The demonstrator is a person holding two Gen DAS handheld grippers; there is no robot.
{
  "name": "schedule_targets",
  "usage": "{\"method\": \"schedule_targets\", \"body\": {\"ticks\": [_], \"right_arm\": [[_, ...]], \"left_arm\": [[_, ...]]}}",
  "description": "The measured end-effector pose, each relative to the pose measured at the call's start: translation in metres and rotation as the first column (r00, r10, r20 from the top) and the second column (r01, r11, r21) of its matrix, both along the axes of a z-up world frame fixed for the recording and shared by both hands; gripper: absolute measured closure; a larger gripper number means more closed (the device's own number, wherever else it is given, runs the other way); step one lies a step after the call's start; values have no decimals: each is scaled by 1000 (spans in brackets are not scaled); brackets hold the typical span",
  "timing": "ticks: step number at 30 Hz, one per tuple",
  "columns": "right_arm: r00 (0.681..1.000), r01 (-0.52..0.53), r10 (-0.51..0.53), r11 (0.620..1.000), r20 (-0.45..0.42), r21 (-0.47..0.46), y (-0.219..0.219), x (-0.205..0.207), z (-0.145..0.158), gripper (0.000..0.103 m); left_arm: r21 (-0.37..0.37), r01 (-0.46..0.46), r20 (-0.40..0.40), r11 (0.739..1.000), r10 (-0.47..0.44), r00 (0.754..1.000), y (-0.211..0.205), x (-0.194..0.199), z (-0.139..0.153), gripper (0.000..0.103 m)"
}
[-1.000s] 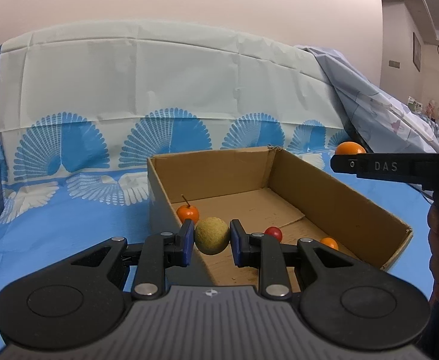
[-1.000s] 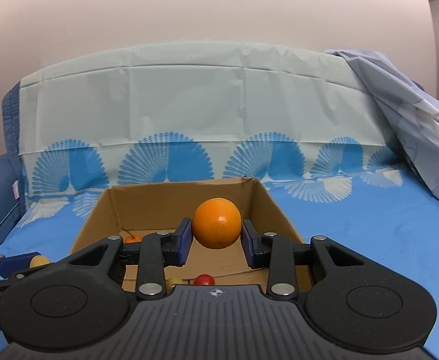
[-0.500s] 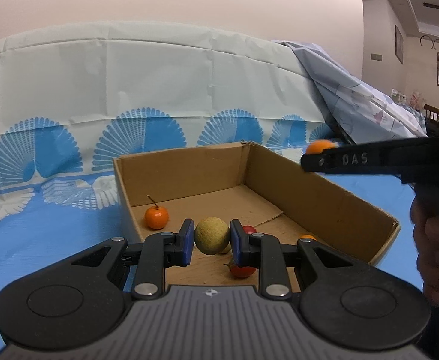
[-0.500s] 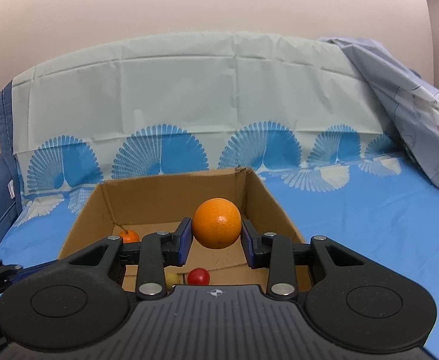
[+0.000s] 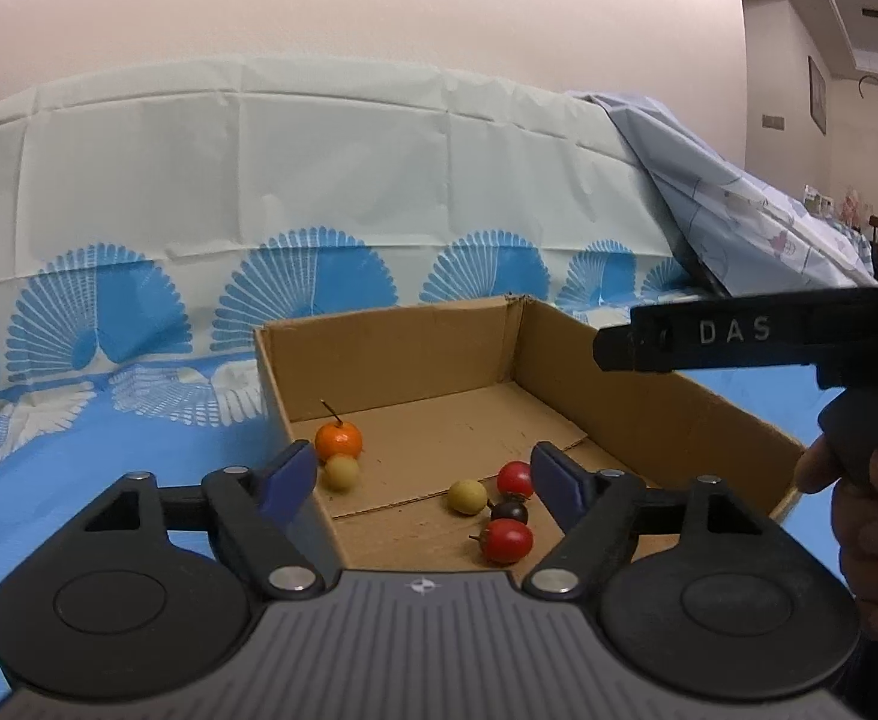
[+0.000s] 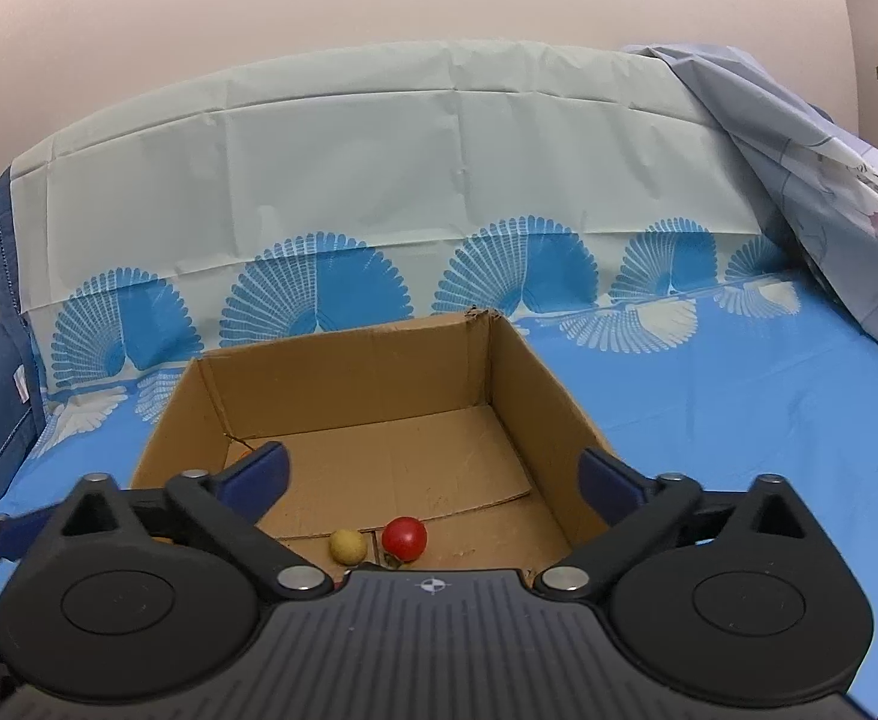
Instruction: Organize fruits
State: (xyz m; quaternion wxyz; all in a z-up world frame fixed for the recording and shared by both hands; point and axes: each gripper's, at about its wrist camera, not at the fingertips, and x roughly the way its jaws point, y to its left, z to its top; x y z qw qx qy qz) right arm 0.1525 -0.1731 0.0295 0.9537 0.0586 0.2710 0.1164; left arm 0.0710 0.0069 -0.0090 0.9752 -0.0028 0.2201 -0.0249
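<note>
Over the cardboard box (image 5: 649, 396) on the bed | we are releasing: left gripper (image 5: 423, 477) and right gripper (image 6: 432, 474) jaws opening wide, empty | fruits (image 5: 502, 510) lying by box's near edge | next: fetching more fruit.

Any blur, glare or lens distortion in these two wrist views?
Left wrist view: strong fisheye bending, sharp cardboard box, no glare, even indoor light. Right wrist view: the same bending, the sheet's fold lines curve, fruit in the box stays sharp, soft shadows only.
</note>
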Motion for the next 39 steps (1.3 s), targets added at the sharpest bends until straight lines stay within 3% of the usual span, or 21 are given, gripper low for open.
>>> {"method": "schedule_targets", "body": {"ticks": [8, 12, 14, 16, 24, 27, 30, 39], "right_arm": [[999, 11, -9, 999, 38, -34, -10, -25, 11, 1], [999, 33, -31, 998, 45, -52, -22, -40, 18, 1], [998, 41, -39, 998, 39, -56, -29, -47, 19, 1], [999, 49, -47, 997, 24, -56, -38, -55, 19, 1], [998, 60, -60, 998, -9, -35, -70, -77, 23, 1], [998, 54, -55, 998, -20, -34, -76, -80, 20, 1], [999, 33, -36, 997, -30, -71, -75, -78, 11, 1], [999, -5, -2, 989, -51, -145, -68, -67, -8, 1]], "left_arm": [[70, -4, 9, 998, 4, 1000, -13, -37, 13, 17], [37, -29, -21, 999, 30, 999, -22, -56, 17, 17], [32, -38, -43, 999, 40, 998, -27, -63, 19, 12], [8, -38, -69, 999, 38, 997, -31, -72, 21, 0], [-34, -79, -179, 996, 71, 981, -53, -99, 20, 0], [-40, -54, -201, 998, 45, 979, -63, -101, 17, 0], [12, -22, -181, 1000, 24, 983, -72, -98, 12, 0], [-14, -113, -220, 993, 108, 970, -56, -75, 2, 0]]}}
